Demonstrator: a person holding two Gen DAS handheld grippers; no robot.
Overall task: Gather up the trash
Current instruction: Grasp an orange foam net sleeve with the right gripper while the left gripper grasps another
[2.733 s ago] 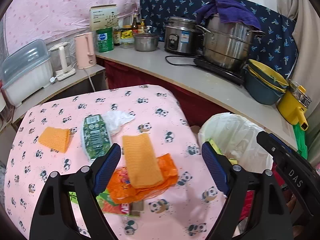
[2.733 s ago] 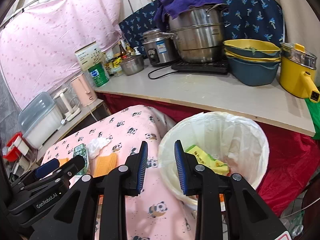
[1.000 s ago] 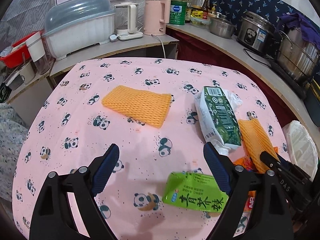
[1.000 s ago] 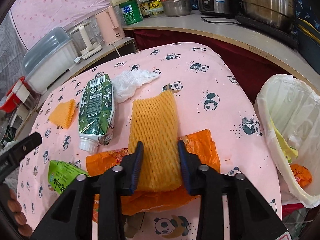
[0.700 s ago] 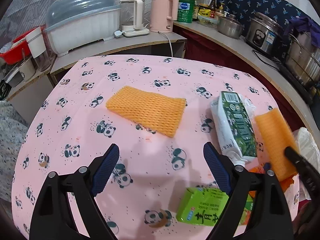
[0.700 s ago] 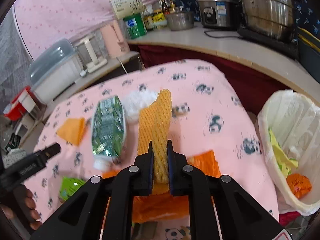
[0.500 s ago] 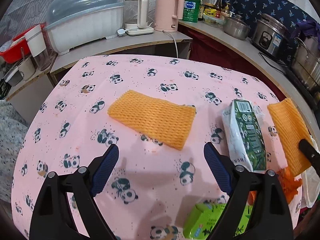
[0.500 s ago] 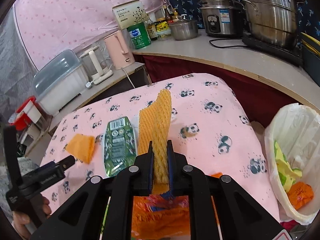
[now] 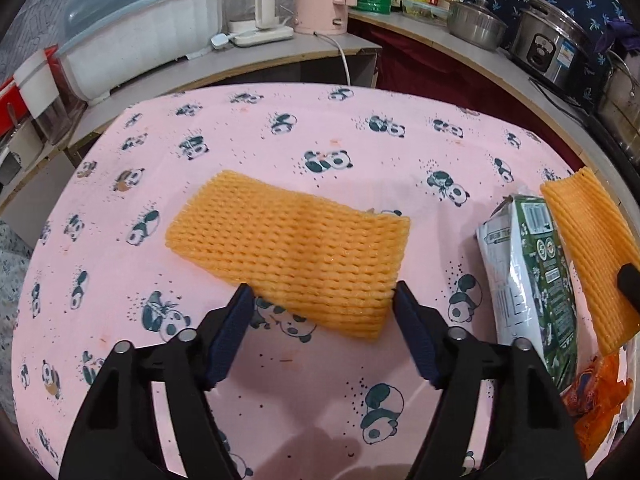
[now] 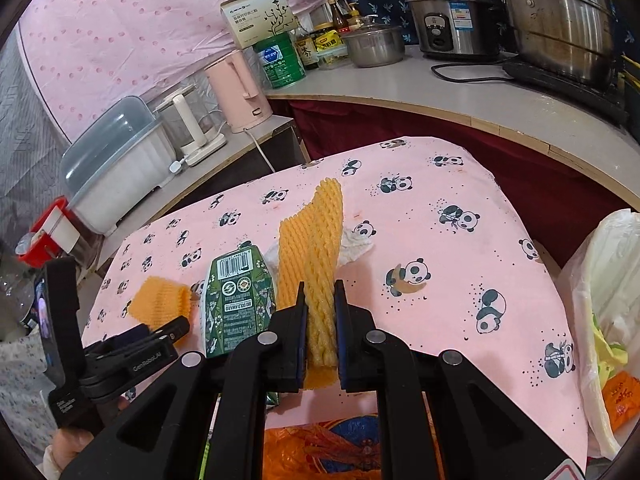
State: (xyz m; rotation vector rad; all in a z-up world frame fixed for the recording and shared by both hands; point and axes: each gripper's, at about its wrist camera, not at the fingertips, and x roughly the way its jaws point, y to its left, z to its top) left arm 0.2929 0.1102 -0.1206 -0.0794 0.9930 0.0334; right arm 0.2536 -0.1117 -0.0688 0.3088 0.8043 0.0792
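Since a second ago the left gripper (image 9: 322,332) has come down and forward over the panda-print tablecloth (image 9: 120,280), so the flat orange foam net (image 9: 288,254) that lay well ahead of it now fills the space at its fingertips. Its jaws have just been closing in, and the net's near edge sits between the two blue pads, which stand just beside that edge left and right; whether they press on it I cannot tell, and the net lies flat on the cloth near the table's middle.

The right gripper (image 10: 320,320), a second ago open around the second foam net (image 10: 314,264) as it lay on the orange plastic bag (image 10: 320,448), is now clenched on that net's lower end. The net stands up from the jaws, lifted clear of the bag. The bag stays at the table's near edge.

The green milk carton (image 10: 236,304) lies just left of the lifted net, with a crumpled white tissue (image 10: 354,246) behind it. The lined trash bin (image 10: 600,320) stands off the table's right edge with wrappers inside.
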